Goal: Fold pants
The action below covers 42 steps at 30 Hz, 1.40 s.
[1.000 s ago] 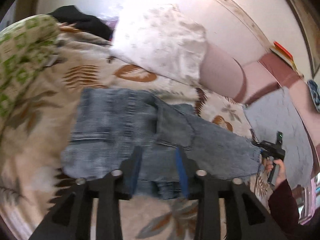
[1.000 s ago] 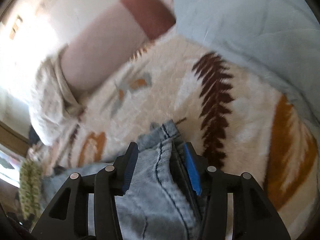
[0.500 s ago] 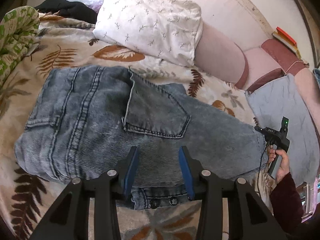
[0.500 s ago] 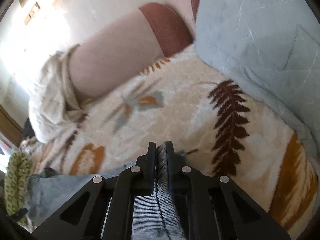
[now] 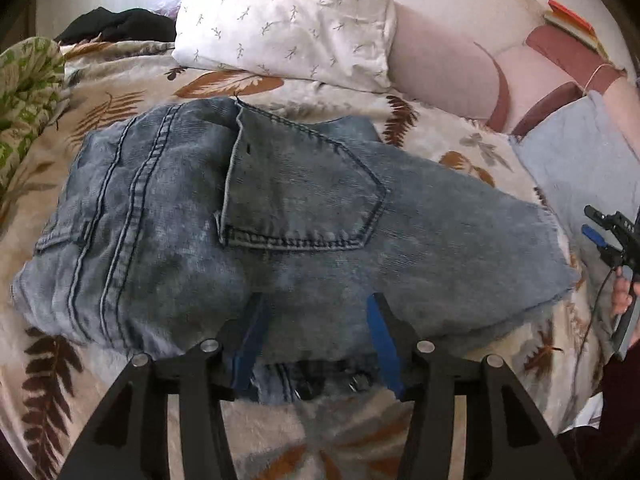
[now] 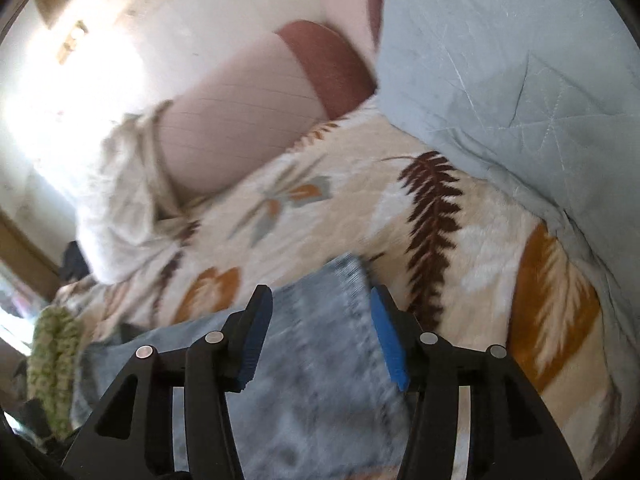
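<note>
Left gripper (image 5: 316, 336): jaws part-spread, just been opening, blue pads over near edge of folded faded-blue denim pants (image 5: 280, 216); denim lies between pads, no pinch visible. Back pocket just beyond jaws, frayed hem off to right.

Right gripper (image 6: 320, 332): jaws just sprung apart, hem corner of same pants (image 6: 320, 360) loose between pads, not gripped. View blurred.

Beyond jaws: cream fern-print blanket (image 5: 120, 92) under denim, white patterned pillow (image 5: 288, 20) farther back, pale grey-blue quilt (image 6: 520, 80) to right.
</note>
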Tool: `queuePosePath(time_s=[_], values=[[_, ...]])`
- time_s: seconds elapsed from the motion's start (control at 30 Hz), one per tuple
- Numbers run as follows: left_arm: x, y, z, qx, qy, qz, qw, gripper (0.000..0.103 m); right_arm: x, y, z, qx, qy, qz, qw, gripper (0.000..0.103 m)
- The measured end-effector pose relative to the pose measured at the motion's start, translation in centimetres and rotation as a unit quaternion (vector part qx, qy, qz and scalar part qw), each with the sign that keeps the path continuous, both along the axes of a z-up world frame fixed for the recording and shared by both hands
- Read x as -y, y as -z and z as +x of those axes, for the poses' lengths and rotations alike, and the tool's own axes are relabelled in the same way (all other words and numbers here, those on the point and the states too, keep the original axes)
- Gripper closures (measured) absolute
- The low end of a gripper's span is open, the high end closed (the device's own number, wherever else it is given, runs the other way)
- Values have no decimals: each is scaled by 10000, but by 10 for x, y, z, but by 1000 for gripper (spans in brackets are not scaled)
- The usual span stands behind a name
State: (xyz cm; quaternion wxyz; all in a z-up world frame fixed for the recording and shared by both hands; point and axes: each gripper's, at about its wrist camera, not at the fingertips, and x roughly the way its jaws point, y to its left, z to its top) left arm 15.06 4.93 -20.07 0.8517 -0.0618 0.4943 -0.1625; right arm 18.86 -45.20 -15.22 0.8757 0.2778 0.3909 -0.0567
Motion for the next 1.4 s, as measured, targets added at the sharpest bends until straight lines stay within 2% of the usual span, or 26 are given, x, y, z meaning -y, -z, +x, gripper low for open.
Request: queuePosePath(time_s=[0.13, 0.23, 0.3, 0.4, 0.47, 0.53, 0.57, 0.6, 0.67, 0.73, 0.9, 1.1, 1.17, 1.23, 1.33, 1.4], values=[[-6, -13, -12, 8, 7, -355, 9994, 49, -30, -13, -18, 219, -396, 349, 9984, 53], [-1, -28, -25, 187, 151, -532, 9983, 49, -69, -19, -20, 111, -950, 227, 9952, 53], [9, -39, -34, 391, 348, -493, 9974, 49, -87, -25, -24, 87, -1158, 231, 9930, 53], [15, -56, -39, 726, 365, -268, 9963, 48, -90, -31, -37, 219, -1115, 150, 9934, 53], [13, -63, -38, 794, 317, -341, 9958, 42, -78, -30, -42, 250, -998, 115, 9946, 53], [11, -61, -32, 794, 170, -371, 9960, 40, -64, -24, -47, 243, -800, 252, 9962, 53], [11, -57, -28, 775, 89, -316, 9965, 40, -63, -21, -46, 223, -734, 248, 9967, 56], [13, -50, -23, 724, 8, -219, 9971, 40, -64, -17, -46, 145, -745, 162, 9970, 65], [16, -34, -17, 560, -93, 26, 9984, 41, -76, -5, -37, -92, -881, -6, 9961, 75], [16, -18, -13, 409, -143, 175, 9989, 48, -96, 11, -26, -440, -1112, -206, 9926, 82], [18, 5, -21, 197, 28, 603, 9980, 62, -145, 47, -13, -1195, -1685, -763, 9755, 83], [29, 13, -45, 458, 679, 1157, 9899, 62, -161, 54, -25, -1590, -1792, -1118, 9644, 82], [24, 8, -44, 437, 680, 980, 9919, 62, -165, 54, -29, -1659, -1750, -1218, 9628, 82], [14, -3, -39, 462, 568, 551, 9958, 62, -168, 53, -29, -1733, -1727, -1328, 9605, 83], [3, -26, -33, 939, 431, 51, 9946, 62, -173, 42, -22, -1767, -1846, -1266, 9585, 80], [4, -32, -30, 1215, 477, -163, 9913, 62, -187, 20, -11, -1398, -2114, -1069, 9614, 80]])
